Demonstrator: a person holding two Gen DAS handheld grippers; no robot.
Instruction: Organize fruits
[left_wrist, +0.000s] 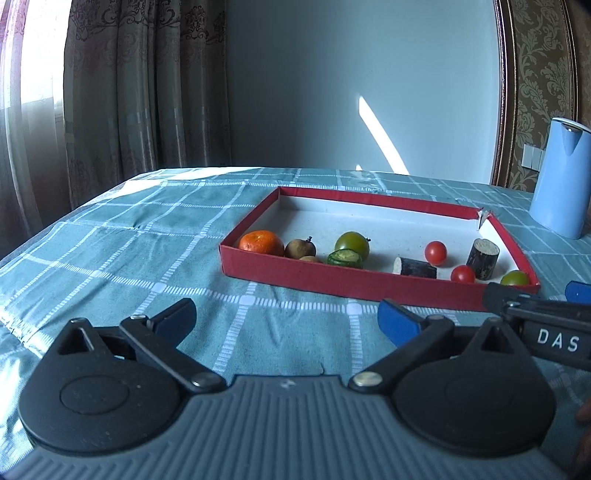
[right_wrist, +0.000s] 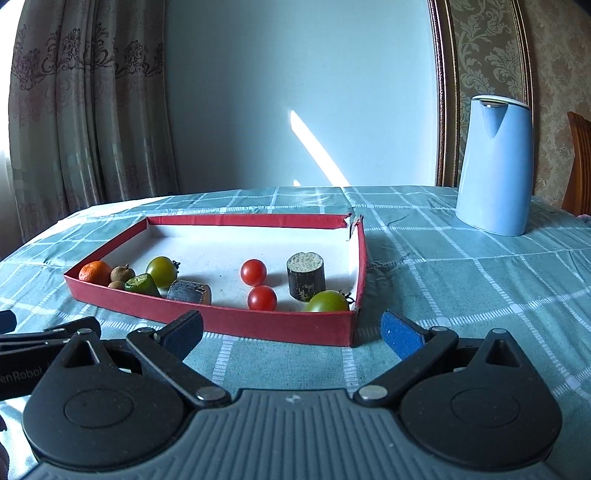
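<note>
Both tongs (right_wrist: 291, 328) gape empty (cane piece (right_wrist: 306, 276) stands upright)

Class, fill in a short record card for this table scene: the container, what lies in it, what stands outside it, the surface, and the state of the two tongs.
Container: shallow red box with white inside, far right corner torn
Contents: orange, two red tomatoes, two green tomatoes, cut dark cane pieces, one upright, small brown fruits
Outside box: blue jug, upright
Surface: checked teal tablecloth
Left tongs: open, empty
Right tongs: open, empty
</note>
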